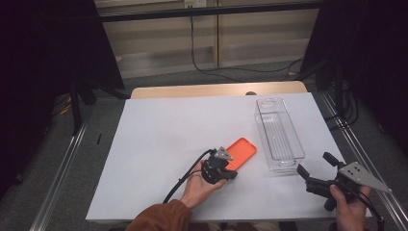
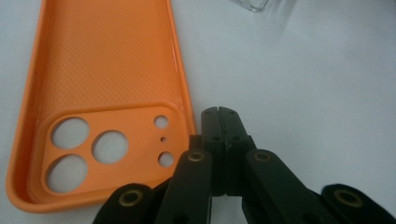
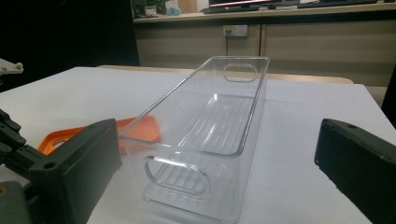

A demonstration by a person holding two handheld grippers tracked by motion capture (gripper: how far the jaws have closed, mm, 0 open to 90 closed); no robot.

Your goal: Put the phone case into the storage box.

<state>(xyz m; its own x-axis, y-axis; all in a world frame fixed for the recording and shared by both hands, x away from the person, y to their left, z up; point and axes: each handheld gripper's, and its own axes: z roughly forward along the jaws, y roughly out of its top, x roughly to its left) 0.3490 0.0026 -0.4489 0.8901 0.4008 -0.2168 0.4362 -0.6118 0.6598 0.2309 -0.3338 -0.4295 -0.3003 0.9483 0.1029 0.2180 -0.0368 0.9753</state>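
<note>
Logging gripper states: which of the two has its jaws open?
The right gripper, jaws spread wide toward the clear bin. The left gripper is shut beside the orange phone case.

Looks like a lab or test room set up for recording. White table (image 1: 159, 144) at centre, ringed by black curtains (image 1: 43, 57) at both sides and metal rails (image 1: 62, 168) along the floor. Wall socket (image 3: 235, 31) and dangling cable (image 1: 202, 62) at top, beige cabinets (image 1: 250, 38) behind.

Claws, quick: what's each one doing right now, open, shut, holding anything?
Left claw: shut, empty, beside the orange phone case.
Right claw: open wide, empty, facing the clear bin.
</note>
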